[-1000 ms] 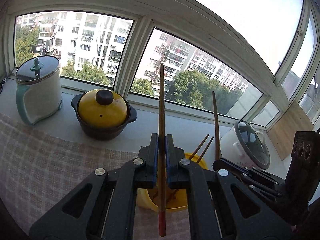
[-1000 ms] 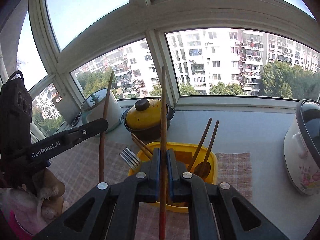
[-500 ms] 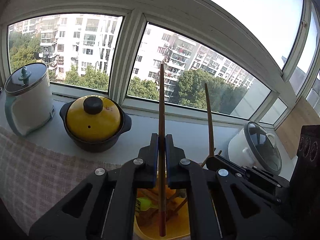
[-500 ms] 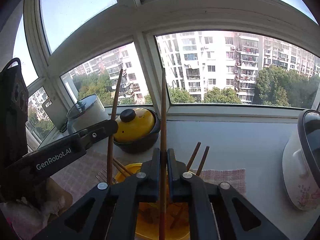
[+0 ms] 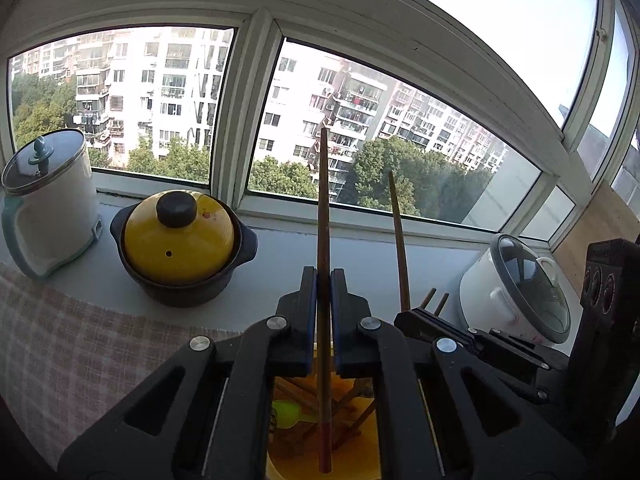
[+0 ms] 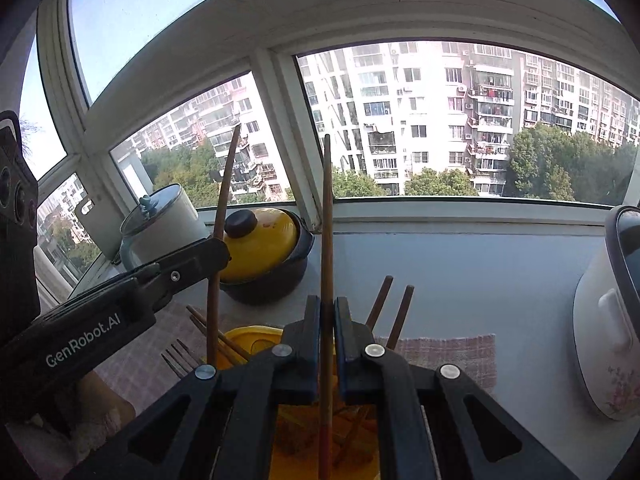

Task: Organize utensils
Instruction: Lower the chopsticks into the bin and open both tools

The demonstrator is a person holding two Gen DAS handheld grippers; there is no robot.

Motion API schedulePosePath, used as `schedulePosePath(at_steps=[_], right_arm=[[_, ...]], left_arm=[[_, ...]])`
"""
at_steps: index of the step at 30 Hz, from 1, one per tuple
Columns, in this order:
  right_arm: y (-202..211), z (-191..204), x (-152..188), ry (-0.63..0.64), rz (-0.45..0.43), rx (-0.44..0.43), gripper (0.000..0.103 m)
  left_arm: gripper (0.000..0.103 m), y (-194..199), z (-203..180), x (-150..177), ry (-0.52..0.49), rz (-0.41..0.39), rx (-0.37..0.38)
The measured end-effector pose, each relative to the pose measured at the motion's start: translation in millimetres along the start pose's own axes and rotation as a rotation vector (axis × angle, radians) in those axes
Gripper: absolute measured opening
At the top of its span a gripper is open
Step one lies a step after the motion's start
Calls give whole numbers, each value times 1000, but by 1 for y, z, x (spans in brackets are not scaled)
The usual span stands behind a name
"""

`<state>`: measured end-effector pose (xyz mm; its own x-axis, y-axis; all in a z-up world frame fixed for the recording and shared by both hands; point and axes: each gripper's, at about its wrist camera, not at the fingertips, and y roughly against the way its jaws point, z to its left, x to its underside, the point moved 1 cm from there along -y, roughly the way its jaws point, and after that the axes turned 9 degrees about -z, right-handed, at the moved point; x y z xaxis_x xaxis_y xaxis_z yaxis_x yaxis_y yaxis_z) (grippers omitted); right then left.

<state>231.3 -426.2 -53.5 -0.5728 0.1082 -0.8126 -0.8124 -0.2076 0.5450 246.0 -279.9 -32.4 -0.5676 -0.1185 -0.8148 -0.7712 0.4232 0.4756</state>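
Note:
My left gripper [image 5: 323, 280] is shut on a wooden chopstick [image 5: 323, 208] held upright, its red tip low over the yellow holder [image 5: 360, 448]. My right gripper [image 6: 328, 308] is shut on another upright chopstick [image 6: 327, 216] over the same yellow holder [image 6: 248, 340]. The holder contains several chopsticks [image 6: 396, 312], a fork [image 6: 176, 358] and a green utensil [image 5: 288, 414]. The right gripper and its chopstick show at right in the left wrist view [image 5: 400, 248]. The left gripper shows at left in the right wrist view [image 6: 160, 280].
A yellow-lidded black pot [image 5: 180, 248] and a white kettle [image 5: 44, 204] stand on the sill at the left. A white rice cooker [image 5: 516, 288] stands at the right. A checked cloth [image 5: 80, 352] covers the table under the holder. Windows rise right behind.
Both grippers have moved forward over the yellow holder with their chopsticks, lower ends now inside it. Both stay shut.

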Motion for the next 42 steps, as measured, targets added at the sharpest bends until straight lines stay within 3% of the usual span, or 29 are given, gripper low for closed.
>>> schedulePosePath(at_steps=[7, 10, 13, 36, 42], right_arm=[[3, 1, -1, -5, 5, 4, 8], [6, 1, 0, -9, 0, 12, 20], [10, -1, 2, -16, -5, 21, 23], [61, 21, 25, -3, -27, 63, 33], [88, 35, 30, 30, -61, 83, 49]], left_arm=[[4, 4, 1, -1, 2, 9, 4], [4, 6, 2, 0, 2, 14, -2], [4, 10, 4, 1, 2, 15, -6], [4, 68, 14, 16, -50, 0, -29], [4, 94, 12, 20, -94, -16, -34]])
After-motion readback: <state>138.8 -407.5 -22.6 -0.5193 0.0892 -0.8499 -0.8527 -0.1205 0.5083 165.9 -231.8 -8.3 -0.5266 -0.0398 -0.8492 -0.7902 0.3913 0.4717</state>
